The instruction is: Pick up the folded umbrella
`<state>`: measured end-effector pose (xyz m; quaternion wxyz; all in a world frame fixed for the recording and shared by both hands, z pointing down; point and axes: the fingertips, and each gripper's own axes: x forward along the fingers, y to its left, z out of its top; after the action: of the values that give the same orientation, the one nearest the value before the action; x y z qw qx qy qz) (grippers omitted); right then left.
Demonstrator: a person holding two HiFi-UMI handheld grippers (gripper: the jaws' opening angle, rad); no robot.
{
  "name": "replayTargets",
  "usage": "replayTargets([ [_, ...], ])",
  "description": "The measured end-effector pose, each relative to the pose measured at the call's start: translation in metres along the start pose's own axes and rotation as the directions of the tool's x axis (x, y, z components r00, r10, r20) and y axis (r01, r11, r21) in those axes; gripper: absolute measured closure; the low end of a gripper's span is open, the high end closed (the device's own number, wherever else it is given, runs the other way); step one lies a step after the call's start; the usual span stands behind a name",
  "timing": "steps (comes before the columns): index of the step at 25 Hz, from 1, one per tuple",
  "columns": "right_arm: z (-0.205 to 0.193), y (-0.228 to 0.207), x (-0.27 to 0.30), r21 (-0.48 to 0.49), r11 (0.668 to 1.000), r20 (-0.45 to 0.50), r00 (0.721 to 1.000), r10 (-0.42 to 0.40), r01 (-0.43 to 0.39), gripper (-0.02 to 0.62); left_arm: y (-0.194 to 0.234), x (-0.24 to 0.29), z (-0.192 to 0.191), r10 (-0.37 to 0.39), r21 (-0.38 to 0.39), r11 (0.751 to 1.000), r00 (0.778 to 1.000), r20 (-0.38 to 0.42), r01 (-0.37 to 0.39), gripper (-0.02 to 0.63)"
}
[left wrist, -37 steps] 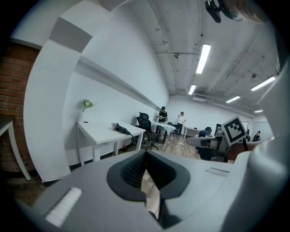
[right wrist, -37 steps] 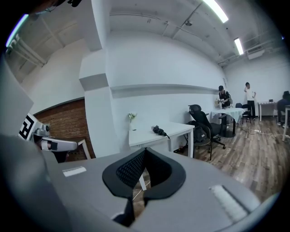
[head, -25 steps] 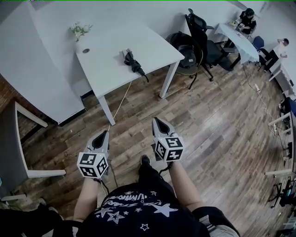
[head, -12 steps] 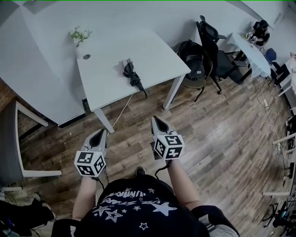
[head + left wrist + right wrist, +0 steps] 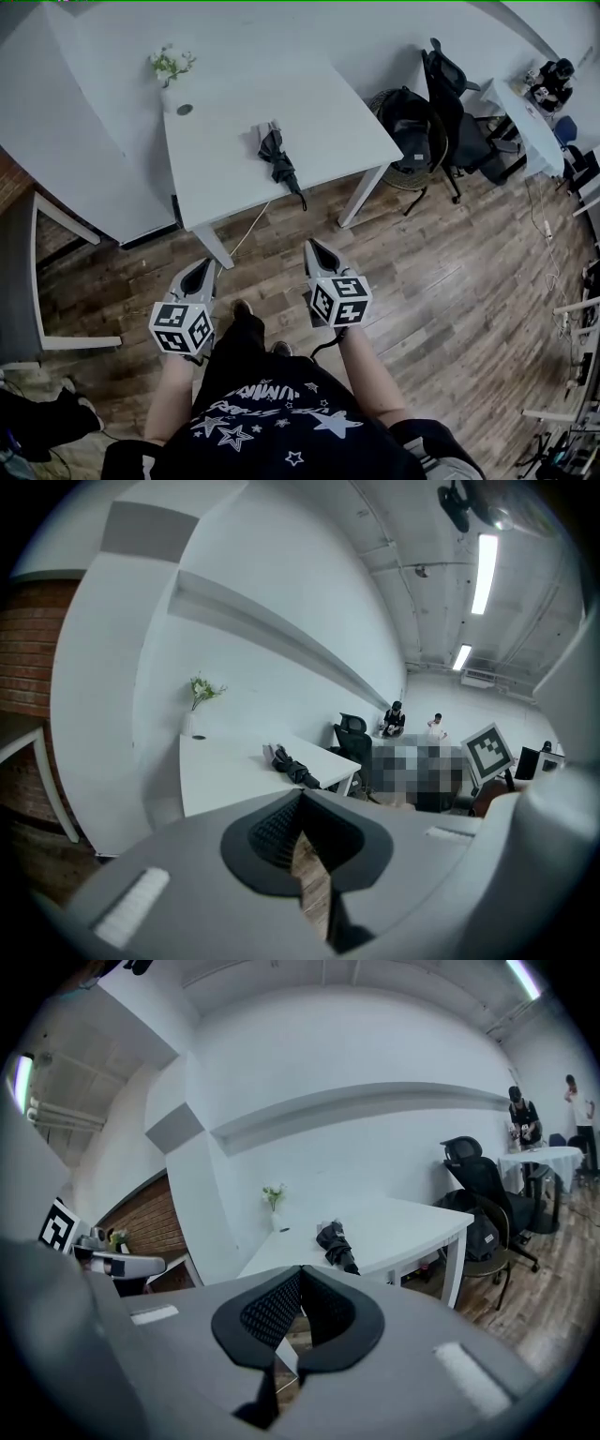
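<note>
Umbrella (image 5: 277,157) lies on table (image 5: 314,103), left tool (image 5: 207,264) and right tool (image 5: 312,246) closed.

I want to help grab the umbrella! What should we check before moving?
1. The folded umbrella lies uncovered on the table: ok.
2. The left tool is empty: ok.
3. The right tool is empty: ok.
4. Jaws apart for grabbing: not ok, both shut.
5. Tools close to the umbrella: not ok, both over the floor, short of the table.
6. Umbrella fastened shut: cannot tell.
</note>
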<state>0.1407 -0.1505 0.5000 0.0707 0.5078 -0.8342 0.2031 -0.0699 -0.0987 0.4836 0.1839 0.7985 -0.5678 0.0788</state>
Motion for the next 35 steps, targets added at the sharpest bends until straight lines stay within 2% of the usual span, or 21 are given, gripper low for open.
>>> replayTargets([
  [4, -0.001, -0.01, 0.027, -0.031, 0.999, -0.058, 0.998, -0.02, 0.018, 0.578, 0.015, 0.033, 0.002, -0.028, 0.001, 1.0, 0.999, -0.024, 0.029, 0.603],
  [13, 0.039, -0.047, 0.129, -0.041, 0.997, -0.113, 0.991, -0.07, 0.066, 0.578, 0.06, 0.146, 0.044, -0.096, 0.009, 0.995, 0.995, -0.032, 0.096, 0.603],
  [19, 0.047, -0.056, 0.191, -0.043, 0.996, -0.193, 0.977, -0.088, 0.081, 0.576, 0.083, 0.196, 0.057, -0.126, -0.008, 0.992, 0.99, -0.067, 0.125, 0.603],
  [27, 0.049, -0.059, 0.261, -0.093, 0.994, -0.293, 0.952, -0.088, 0.064, 0.46, 0.123, 0.242, 0.073, -0.135, -0.041, 0.99, 0.987, -0.087, 0.132, 0.603],
  [35, 0.03, -0.075, 0.315, -0.127, 0.986, -0.406, 0.901, -0.155, 0.112, 0.322, 0.156, 0.275, 0.071, -0.14, -0.074, 0.988, 0.984, -0.112, 0.132, 0.603],
])
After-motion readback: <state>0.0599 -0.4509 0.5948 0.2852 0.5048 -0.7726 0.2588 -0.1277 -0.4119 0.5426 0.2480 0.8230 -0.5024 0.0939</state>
